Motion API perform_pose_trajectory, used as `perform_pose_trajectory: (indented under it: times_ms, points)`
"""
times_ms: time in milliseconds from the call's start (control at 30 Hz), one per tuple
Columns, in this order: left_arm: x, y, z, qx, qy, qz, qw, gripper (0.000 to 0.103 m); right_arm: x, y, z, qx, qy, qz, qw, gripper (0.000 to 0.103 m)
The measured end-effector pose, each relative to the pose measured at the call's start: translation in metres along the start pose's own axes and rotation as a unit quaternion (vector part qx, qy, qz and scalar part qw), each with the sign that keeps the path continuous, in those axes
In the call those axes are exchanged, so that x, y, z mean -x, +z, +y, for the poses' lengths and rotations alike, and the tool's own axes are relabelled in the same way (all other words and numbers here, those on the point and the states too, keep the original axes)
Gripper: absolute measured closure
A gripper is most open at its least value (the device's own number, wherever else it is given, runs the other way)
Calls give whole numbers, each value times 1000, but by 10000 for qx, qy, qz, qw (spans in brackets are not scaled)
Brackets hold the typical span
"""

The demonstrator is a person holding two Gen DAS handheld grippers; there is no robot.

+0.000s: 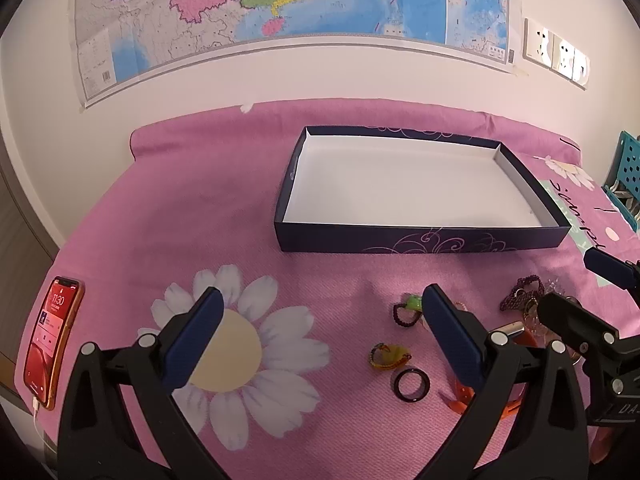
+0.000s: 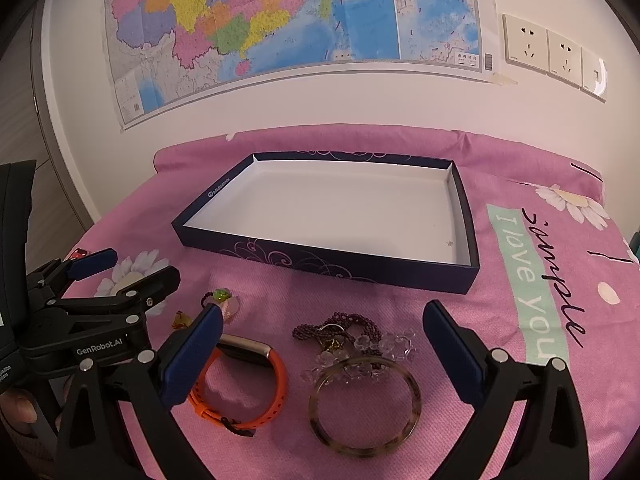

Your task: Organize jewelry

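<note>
Left gripper (image 1: 320,336): fingers wide, holding nothing, over the pink cloth (image 1: 168,208).
Right gripper (image 2: 322,350): fingers wide, empty, hovering above the jewelry.
Bangle (image 2: 364,406): flat, between the right fingers, on the near side.
Bead tangle (image 2: 352,340): just beyond the bangle, touching it.
Orange band (image 2: 256,384): by the right gripper's left finger.
Dark ring (image 1: 412,385): near the left gripper's right finger.
Box (image 2: 468,248): empty, far side, straight ahead.
Nearer gripper: right, likely for the bangle.

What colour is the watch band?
Orange watch band, clearest in the right wrist view.
</note>
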State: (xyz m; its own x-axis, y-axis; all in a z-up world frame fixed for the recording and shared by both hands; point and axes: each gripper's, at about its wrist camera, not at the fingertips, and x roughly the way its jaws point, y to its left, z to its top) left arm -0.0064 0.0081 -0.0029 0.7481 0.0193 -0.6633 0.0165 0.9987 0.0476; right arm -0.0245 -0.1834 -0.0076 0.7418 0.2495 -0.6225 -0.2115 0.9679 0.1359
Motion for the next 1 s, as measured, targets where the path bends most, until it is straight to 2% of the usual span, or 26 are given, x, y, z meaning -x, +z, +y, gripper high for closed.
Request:
perform_pose_trajectory:
  times_ms: [667,1000]
  points:
    - [-4,-1,-5,-70,-6,56,10000,5,-3,-1,-2,-17,9,35,10000,7]
    - [-3,-4,-10,-248,-190,82,9995,5,-2,-2,-10,-53,-34,86,9999,7]
